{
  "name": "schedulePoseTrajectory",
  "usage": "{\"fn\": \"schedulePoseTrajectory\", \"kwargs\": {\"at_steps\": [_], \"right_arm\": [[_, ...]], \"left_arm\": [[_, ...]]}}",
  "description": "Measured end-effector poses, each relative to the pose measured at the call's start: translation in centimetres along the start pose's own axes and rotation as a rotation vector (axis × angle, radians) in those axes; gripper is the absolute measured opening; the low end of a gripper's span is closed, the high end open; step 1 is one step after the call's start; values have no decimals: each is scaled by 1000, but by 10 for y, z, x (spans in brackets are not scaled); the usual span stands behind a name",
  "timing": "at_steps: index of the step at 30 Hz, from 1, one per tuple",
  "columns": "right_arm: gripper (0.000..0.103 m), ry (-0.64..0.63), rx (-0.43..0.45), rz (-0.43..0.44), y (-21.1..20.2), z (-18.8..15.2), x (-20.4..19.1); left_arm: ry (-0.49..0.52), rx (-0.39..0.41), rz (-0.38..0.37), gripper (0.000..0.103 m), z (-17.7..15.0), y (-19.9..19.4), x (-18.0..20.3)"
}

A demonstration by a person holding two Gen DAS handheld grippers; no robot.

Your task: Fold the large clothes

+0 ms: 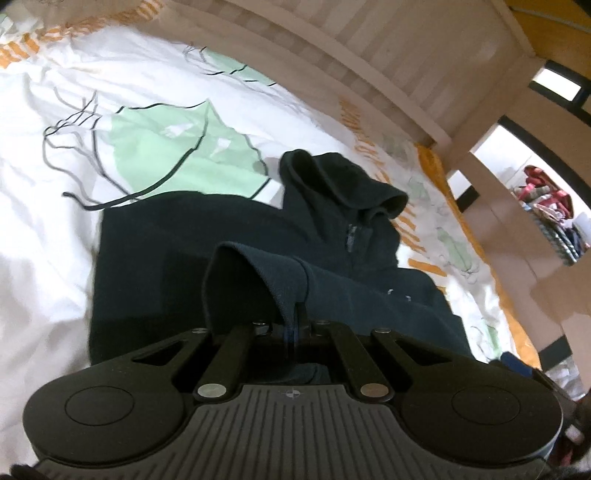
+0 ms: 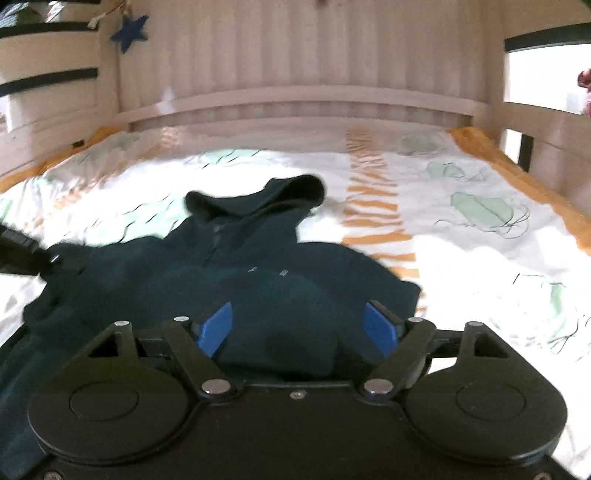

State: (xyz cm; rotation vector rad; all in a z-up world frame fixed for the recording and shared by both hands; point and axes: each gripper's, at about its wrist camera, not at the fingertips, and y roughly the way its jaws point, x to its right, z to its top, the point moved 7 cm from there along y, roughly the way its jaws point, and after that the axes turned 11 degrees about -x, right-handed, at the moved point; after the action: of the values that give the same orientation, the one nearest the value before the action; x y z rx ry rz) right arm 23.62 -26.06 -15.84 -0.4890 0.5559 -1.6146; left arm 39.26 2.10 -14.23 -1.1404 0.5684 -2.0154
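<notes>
Left wrist view: the bed [image 1: 55, 229] fills most of what's visible, w/ a white duvet cover [image 1: 155, 85] printed w/ pale green shapes, thin dark scribbled lines and orange stripes. A pale wooden bed frame [image 1: 388, 62] curves round the far side, w/ slats and a rail. Spread on the cover, roughly centre, lies the dark navy hoodie [image 1: 166, 251], front up, zip showing near the neck. Its hood [image 1: 332, 181] points toward the frame, slightly crumpled and standing up a bit. At far right, beyond the frame, a heap of coloured clothes [image 1: 546, 206] sits off the bed.

Left tool [image 1: 295, 325] is pinched together on a fold of the hoodie's fabric: a ribbed edge, prob. a cuff or hem [image 1: 258, 273], rises in an arch just ahead of the closed jaws, lifted clear of the rest of the garment.

Right wrist view is blurred. Same hoodie [image 2: 258, 266] on the same cover [image 2: 480, 221], hood [image 2: 280, 195] toward the headboard panel [image 2: 295, 55]. Right tool [image 2: 297, 328] has its jaws apart, blue pads [image 2: 216, 328] on either side of a bulge of navy fabric; the pads don't look pressed on it. The left tool [image 2: 22, 251] shows as a dark shape at the left edge, by the hoodie's side. A small blue star [image 2: 131, 31] hangs at upper left.
</notes>
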Motion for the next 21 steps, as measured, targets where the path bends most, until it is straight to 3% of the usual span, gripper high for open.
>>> {"fn": "schedulePoseTrajectory", "kwargs": {"at_steps": [3, 9, 13, 16, 21], "right_arm": [[80, 29, -50, 21, 21, 0, 8], [80, 0, -200, 68, 41, -49, 6], [88, -40, -196, 69, 38, -59, 3], [102, -98, -198, 72, 41, -63, -6], [102, -122, -194, 56, 45, -64, -9]], "left_arm": [[-27, -5, 2, 2, -1, 0, -8], [-32, -43, 43, 3, -6, 9, -18], [-36, -53, 96, 19, -13, 18, -30], [-48, -25, 82, 21, -19, 17, -35], [18, 11, 130, 24, -33, 13, -31]]}}
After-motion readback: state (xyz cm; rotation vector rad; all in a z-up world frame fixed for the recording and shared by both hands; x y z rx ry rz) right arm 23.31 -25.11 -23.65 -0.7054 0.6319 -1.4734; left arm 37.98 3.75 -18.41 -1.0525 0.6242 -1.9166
